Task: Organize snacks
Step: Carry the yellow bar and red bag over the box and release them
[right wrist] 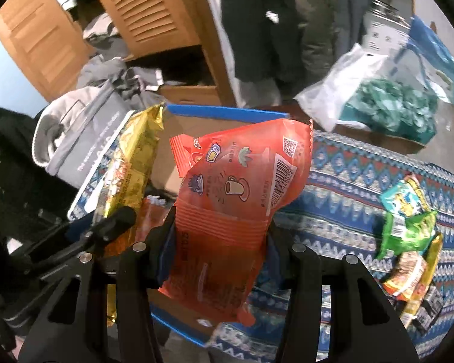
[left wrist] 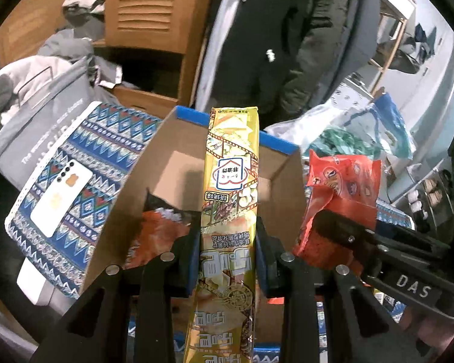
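Note:
My left gripper (left wrist: 227,251) is shut on a long yellow snack pack (left wrist: 231,181), held upright over an open cardboard box (left wrist: 130,193) with a blue rim. A dark red snack bag (left wrist: 160,236) lies inside the box. My right gripper (right wrist: 219,236) is shut on an orange snack bag (right wrist: 239,187), held just right of the box (right wrist: 166,163). The orange bag (left wrist: 345,181) and right gripper (left wrist: 333,227) show at the right in the left wrist view. The yellow pack (right wrist: 130,163) shows at the left in the right wrist view.
A patterned blue cloth (right wrist: 363,187) covers the surface. Several snack packs (right wrist: 408,236) lie on it at the right. A white phone (left wrist: 60,199) lies left of the box. A grey bag (left wrist: 42,121), a clear bag of green items (right wrist: 387,103), a wooden cabinet (left wrist: 154,12) and a standing person (left wrist: 281,36) are behind.

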`<state>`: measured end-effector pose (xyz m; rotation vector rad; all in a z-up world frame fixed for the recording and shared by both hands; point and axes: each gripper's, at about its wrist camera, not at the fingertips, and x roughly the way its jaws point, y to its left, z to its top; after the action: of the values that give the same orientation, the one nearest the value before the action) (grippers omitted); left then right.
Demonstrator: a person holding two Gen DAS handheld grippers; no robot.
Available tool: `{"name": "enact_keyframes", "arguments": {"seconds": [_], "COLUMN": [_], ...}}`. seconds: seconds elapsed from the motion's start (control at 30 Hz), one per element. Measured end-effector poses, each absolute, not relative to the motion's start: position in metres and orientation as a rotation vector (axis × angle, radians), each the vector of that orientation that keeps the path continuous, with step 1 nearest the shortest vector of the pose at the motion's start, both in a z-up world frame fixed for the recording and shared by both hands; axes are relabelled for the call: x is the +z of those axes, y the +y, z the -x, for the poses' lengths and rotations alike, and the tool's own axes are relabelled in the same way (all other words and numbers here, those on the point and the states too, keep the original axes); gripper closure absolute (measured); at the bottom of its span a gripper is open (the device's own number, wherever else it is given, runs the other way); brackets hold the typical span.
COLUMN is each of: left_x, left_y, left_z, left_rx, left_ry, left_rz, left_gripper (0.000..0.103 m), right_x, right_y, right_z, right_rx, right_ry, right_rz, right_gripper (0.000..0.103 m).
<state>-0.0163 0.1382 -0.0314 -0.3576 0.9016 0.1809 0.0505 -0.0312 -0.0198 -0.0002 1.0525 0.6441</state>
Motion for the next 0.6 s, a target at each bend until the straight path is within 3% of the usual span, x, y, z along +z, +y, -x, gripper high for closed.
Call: {"name": "enact_keyframes", "arguments": {"seconds": [0.33,0.47,0.6], "left_x": [-0.051,-0.053,-0.05], "left_y": [0.163,0.167,0.168], "left_z": [0.019,0.02,0.02], "left_rx": [0.244,0.266,0.28], "left_ry": [0.943,0.942,0.931], "left_rz": [0.388,0.396,0.384], "left_gripper": [0.071,0.07,0.057], "right_x": [-0.038,-0.046,-0.048], "right_y": [0.008,0.012,0.007], "right_z": [-0.044,-0.047,-0.049], "right_rx": [0.688,0.687,0.657], "right_ry": [1.11,1.137,1.142], "right_rz": [0.042,0.042,0.034], "right_gripper": [0.053,0.048,0.044]}}
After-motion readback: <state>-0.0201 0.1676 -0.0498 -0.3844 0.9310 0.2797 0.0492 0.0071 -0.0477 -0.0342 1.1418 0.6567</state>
